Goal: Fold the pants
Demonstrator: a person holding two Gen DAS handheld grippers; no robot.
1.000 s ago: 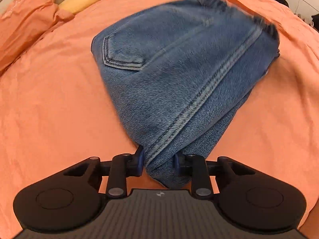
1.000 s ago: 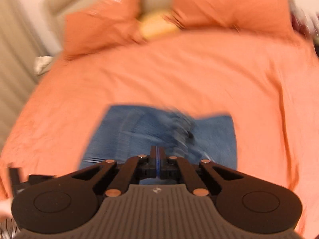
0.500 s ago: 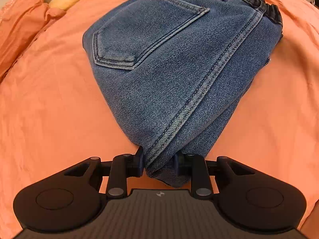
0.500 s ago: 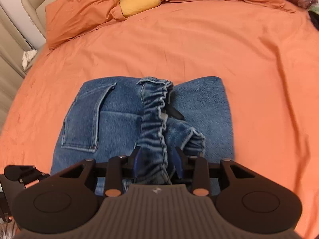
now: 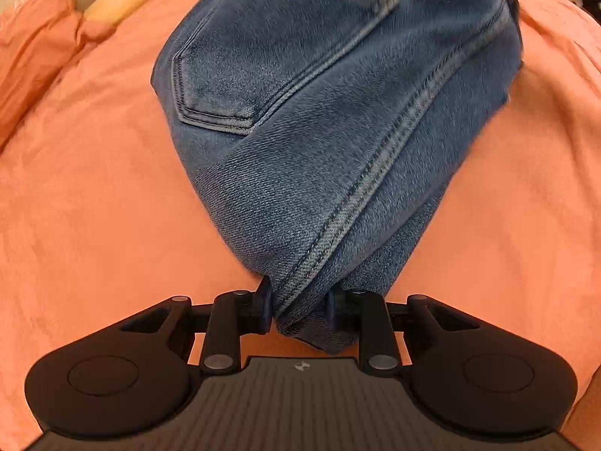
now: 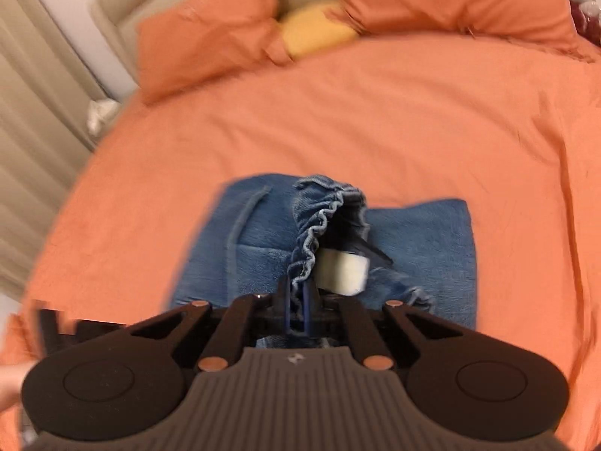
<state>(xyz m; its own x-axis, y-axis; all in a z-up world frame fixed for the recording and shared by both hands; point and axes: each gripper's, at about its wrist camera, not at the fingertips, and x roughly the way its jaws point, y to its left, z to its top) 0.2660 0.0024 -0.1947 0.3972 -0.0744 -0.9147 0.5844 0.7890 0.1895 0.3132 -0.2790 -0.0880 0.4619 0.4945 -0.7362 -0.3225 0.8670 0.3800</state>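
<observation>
Blue denim pants [image 5: 338, 120] lie folded on the orange bed, back pocket [image 5: 263, 56] up. My left gripper [image 5: 298, 306] is shut on a thick folded edge of the pants, by a side seam. In the right wrist view the pants [image 6: 420, 240] lie below, and my right gripper [image 6: 296, 310] is shut on the gathered elastic waistband [image 6: 311, 233], which stands lifted above the rest. A white label [image 6: 342, 272] shows inside the waistband.
The orange bed sheet [image 6: 375, 120] spreads all around the pants. Orange pillows [image 6: 210, 37] and a yellow pillow [image 6: 315, 34] lie at the headboard. A beige curtain [image 6: 33, 112] hangs at the left. The other gripper's body [image 6: 56, 327] shows at lower left.
My right gripper has closed tighter on the waistband and lifted it, exposing the white label. The pants have come closer and higher in the left wrist view. My left grip is unchanged.
</observation>
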